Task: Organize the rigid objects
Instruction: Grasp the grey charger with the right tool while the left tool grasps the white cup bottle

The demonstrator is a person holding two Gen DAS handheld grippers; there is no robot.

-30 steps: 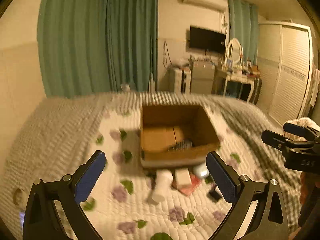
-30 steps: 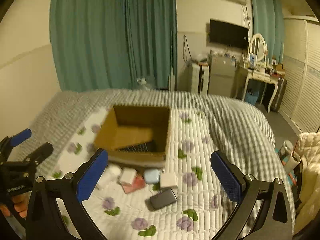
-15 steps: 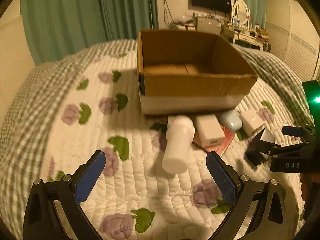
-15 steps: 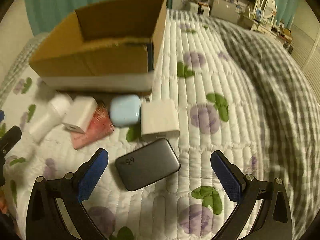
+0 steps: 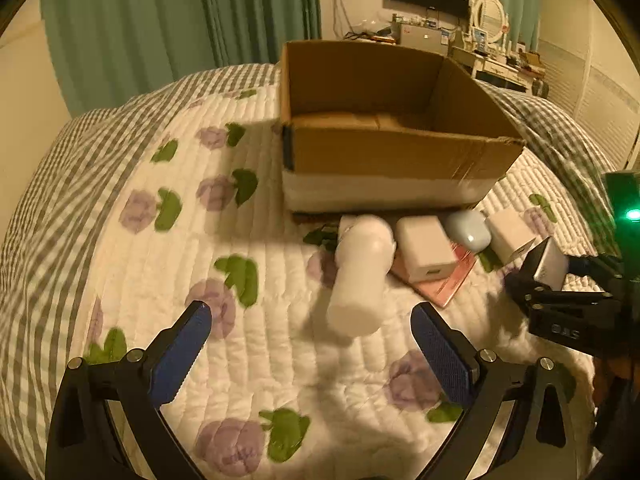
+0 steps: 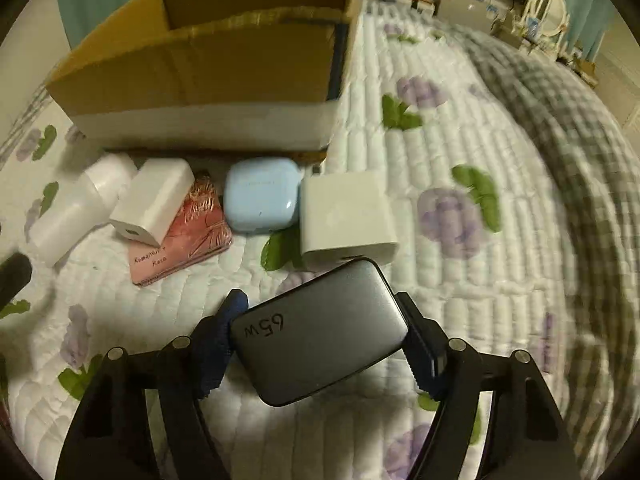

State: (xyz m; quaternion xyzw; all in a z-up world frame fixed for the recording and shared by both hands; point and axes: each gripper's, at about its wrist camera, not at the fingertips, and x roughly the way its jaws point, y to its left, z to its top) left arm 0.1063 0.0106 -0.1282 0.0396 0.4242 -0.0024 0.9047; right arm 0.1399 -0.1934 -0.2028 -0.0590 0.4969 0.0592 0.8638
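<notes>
An open cardboard box (image 5: 392, 152) (image 6: 208, 68) stands on the quilted bed. In front of it lie a white bottle (image 5: 360, 276) (image 6: 76, 204), a white charger (image 5: 426, 248) (image 6: 154, 200) on a pink card (image 6: 184, 236), a light blue earbud case (image 5: 468, 230) (image 6: 262, 194) and a white cube adapter (image 5: 510, 234) (image 6: 346, 220). My right gripper (image 6: 320, 336) is shut on a grey 65W charger (image 6: 320, 332), low over the quilt; it also shows in the left wrist view (image 5: 548, 276). My left gripper (image 5: 310, 344) is open, just short of the white bottle.
The floral quilt (image 5: 240, 360) covers the bed, with a checked blanket (image 6: 580, 128) to the right. Green curtains (image 5: 180, 20), a TV and a dresser (image 5: 496, 56) stand beyond the bed.
Both grippers dropped toward the objects in front of the box. My right gripper closed on the grey 65W charger, which lay free on the quilt before.
</notes>
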